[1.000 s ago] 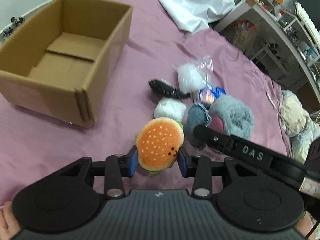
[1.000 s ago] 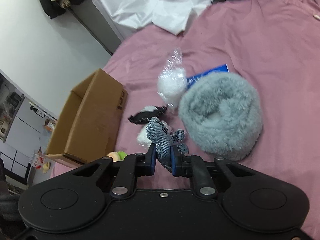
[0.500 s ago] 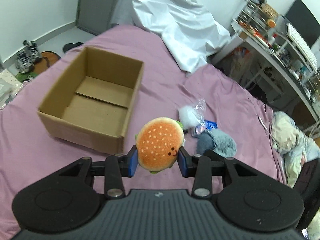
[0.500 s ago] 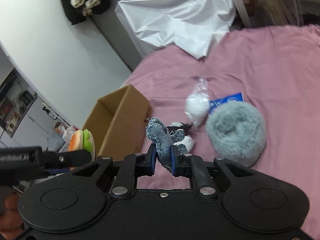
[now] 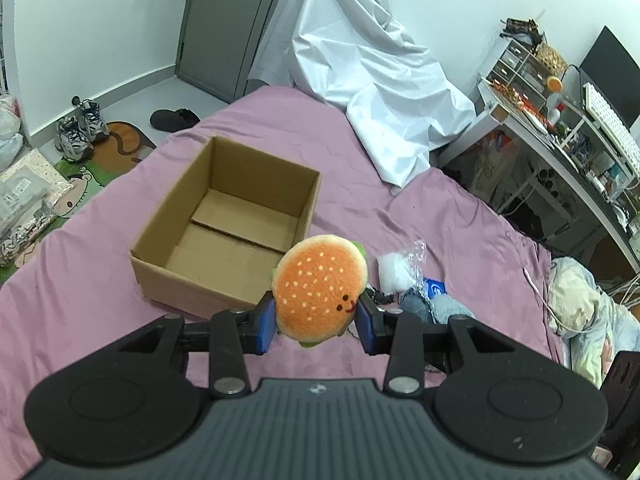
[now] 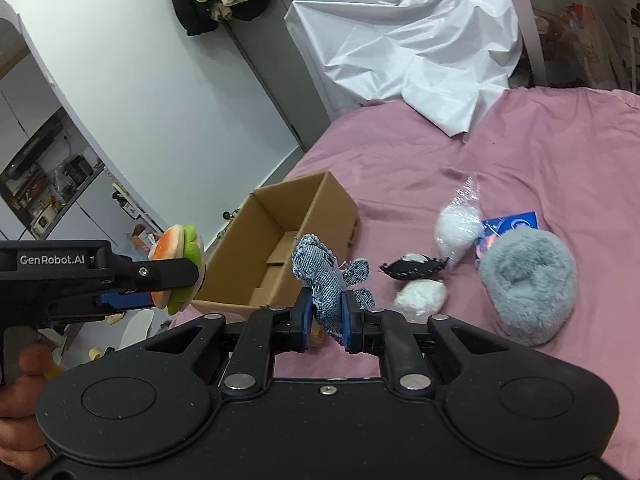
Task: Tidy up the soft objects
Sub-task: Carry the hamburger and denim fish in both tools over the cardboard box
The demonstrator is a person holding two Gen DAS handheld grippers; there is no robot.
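My left gripper (image 5: 316, 326) is shut on an orange burger plush (image 5: 320, 288) and holds it high above the bed, near the front right corner of the open cardboard box (image 5: 224, 224). The burger plush also shows in the right wrist view (image 6: 180, 264). My right gripper (image 6: 325, 320) is shut on a blue denim plush toy (image 6: 322, 280), raised above the bed beside the box (image 6: 280, 248). On the pink bedsheet lie a grey fluffy hat (image 6: 528, 284), a white ball in plastic wrap (image 6: 458, 224), a white pompom (image 6: 420, 296) and a black item (image 6: 412, 268).
A white sheet (image 5: 368, 80) is heaped at the bed's far end. A cluttered desk (image 5: 560, 132) stands to the right. Shoes (image 5: 78, 128) and bags lie on the floor to the left. A blue packet (image 6: 512, 224) lies by the hat.
Both grippers have risen well above the bed with their toys held. The box and the loose items look smaller and farther away.
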